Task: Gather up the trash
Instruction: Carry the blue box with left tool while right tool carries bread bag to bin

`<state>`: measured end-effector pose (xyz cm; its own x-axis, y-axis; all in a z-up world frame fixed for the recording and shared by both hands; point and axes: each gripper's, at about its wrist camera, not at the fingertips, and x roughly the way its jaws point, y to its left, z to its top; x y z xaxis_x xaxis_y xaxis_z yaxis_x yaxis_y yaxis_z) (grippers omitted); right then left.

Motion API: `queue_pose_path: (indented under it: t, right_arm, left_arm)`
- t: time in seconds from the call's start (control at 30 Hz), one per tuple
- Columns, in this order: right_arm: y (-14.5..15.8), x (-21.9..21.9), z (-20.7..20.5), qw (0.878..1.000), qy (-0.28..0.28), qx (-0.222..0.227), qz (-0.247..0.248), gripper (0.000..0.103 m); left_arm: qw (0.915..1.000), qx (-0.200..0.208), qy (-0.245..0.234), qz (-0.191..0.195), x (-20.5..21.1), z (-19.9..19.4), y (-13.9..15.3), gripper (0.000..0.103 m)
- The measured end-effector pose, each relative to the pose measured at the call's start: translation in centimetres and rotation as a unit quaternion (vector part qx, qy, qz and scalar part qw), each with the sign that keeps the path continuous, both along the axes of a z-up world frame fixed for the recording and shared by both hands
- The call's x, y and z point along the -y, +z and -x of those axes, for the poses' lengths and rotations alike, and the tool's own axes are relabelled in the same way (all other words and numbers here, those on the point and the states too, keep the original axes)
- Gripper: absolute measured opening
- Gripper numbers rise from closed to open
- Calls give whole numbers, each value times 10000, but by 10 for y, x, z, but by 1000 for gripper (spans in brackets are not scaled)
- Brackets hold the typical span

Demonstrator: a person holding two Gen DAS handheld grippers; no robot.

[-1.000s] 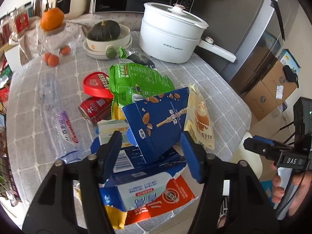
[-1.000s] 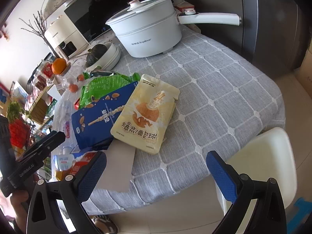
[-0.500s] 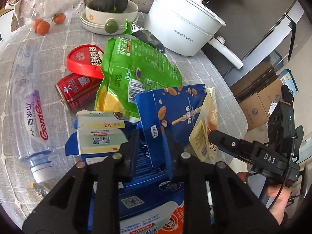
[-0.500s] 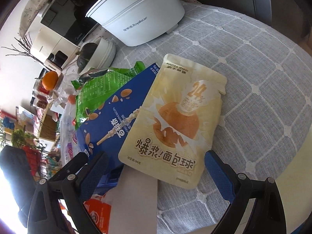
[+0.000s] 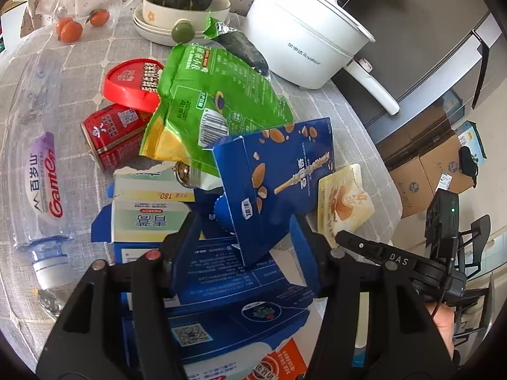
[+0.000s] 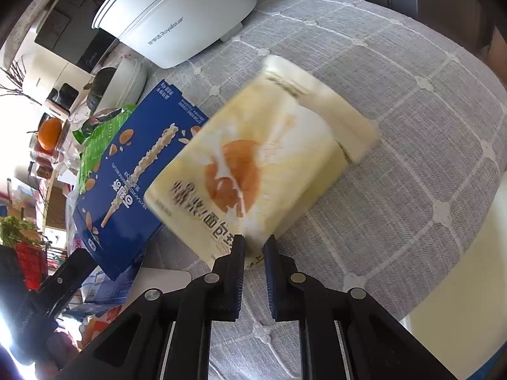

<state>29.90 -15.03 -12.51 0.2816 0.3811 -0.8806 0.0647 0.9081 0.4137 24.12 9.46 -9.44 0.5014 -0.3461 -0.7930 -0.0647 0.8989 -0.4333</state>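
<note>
My left gripper (image 5: 244, 240) is shut on a blue almond-stick snack box (image 5: 279, 186), holding its lower end tilted above the trash pile. My right gripper (image 6: 253, 247) is shut on the near edge of a pale yellow snack pouch (image 6: 263, 164), which looks blurred and lifted off the grey tablecloth (image 6: 412, 126). The pouch also shows in the left wrist view (image 5: 345, 199), with the right gripper's body beside it. The blue box also shows in the right wrist view (image 6: 133, 186).
A green snack bag (image 5: 215, 101), red can (image 5: 111, 133), red lid (image 5: 130, 82), clear water bottle (image 5: 41, 174) and torn blue cartons (image 5: 215, 285) lie on the table. A white pot (image 5: 304, 44) and a bowl with a squash (image 5: 183, 3) stand behind.
My right gripper moved in and shut on the yellow pouch's edge, and the pouch has lifted and shifted. My left gripper shut on the blue box and holds it raised.
</note>
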Motion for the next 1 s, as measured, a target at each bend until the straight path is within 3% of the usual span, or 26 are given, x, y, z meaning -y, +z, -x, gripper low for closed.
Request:
queue_pose_path:
  t: [0.07,0.1,0.13,0.2,0.23,0.63,0.83,1.0]
  right_arm:
    - [5,6,2,10000,45,14,62,6]
    - [8,8,3,9999,64,39,116,5]
    - [11,11,5,9998,63,70,160,5]
    - [17,21,8,9998,18,124,178,5]
    - [20,25,9,9998,-17,149,163,5]
    - [74,66,41,9968,-54,785,118,3]
    - [105,106,73,9936,-114,1111,172,3]
    - [114,143,97,9933,-213,1101,275,3]
  left_arm:
    - [10000,22,-26,11,4,-2,-1,54]
    - [10000,49,-70,-15,7,-3,-2,35]
    - [9999,62,-133,-85,10,-3,-2,25]
    - [9994,143,-263,-148,18,-3,-1,10]
    - [9992,226,-296,-174,21,-1,1,7]
    - [9903,1324,-415,124,45,25,56,3]
    - [9845,1611,-625,304,65,38,71,3]
    - [9779,1835,-952,317,88,51,83,3]
